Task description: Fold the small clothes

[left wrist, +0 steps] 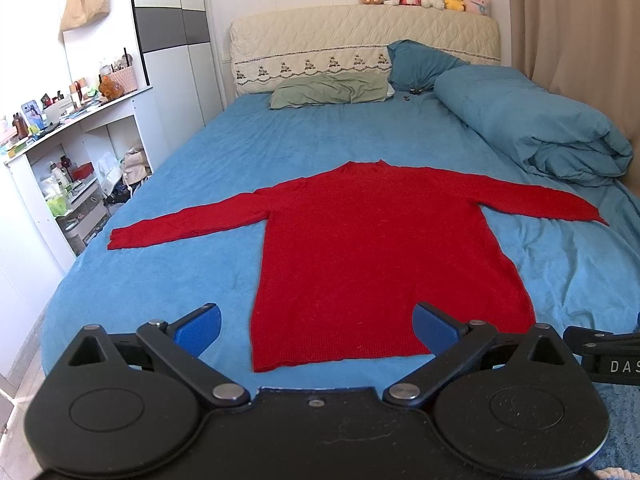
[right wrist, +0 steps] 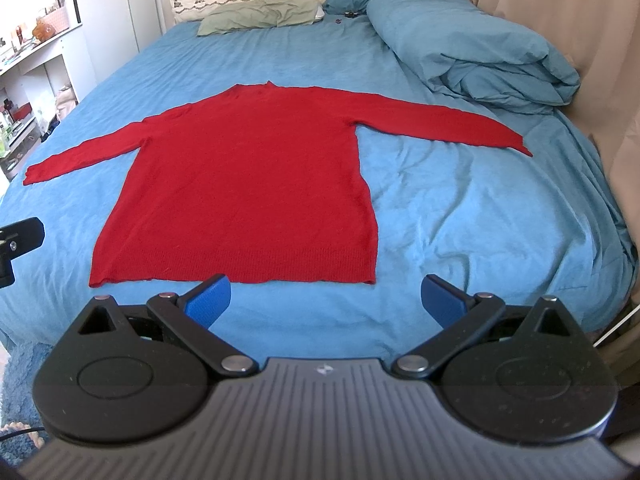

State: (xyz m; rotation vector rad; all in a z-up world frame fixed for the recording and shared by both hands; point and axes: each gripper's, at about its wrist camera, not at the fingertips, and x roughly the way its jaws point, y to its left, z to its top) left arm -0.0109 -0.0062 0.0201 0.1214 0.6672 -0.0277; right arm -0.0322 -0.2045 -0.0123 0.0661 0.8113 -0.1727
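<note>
Rumpled blue bedsheet [right wrist: 460, 208] under flat, T-shaped red knit sweater [right wrist: 248, 184]

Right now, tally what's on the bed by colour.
Red: 1, the sweater.
Blue: 2, a pillow and a rolled duvet.
Green: 1, a pillow.
Total: 4. A few small dark bits near the pillows are too small to tell.

blue-sheeted bed [left wrist: 224, 152], red sweater [left wrist: 372, 248] spread flat, green pillow [left wrist: 328, 90], bunched duvet [left wrist: 532, 124]
</note>
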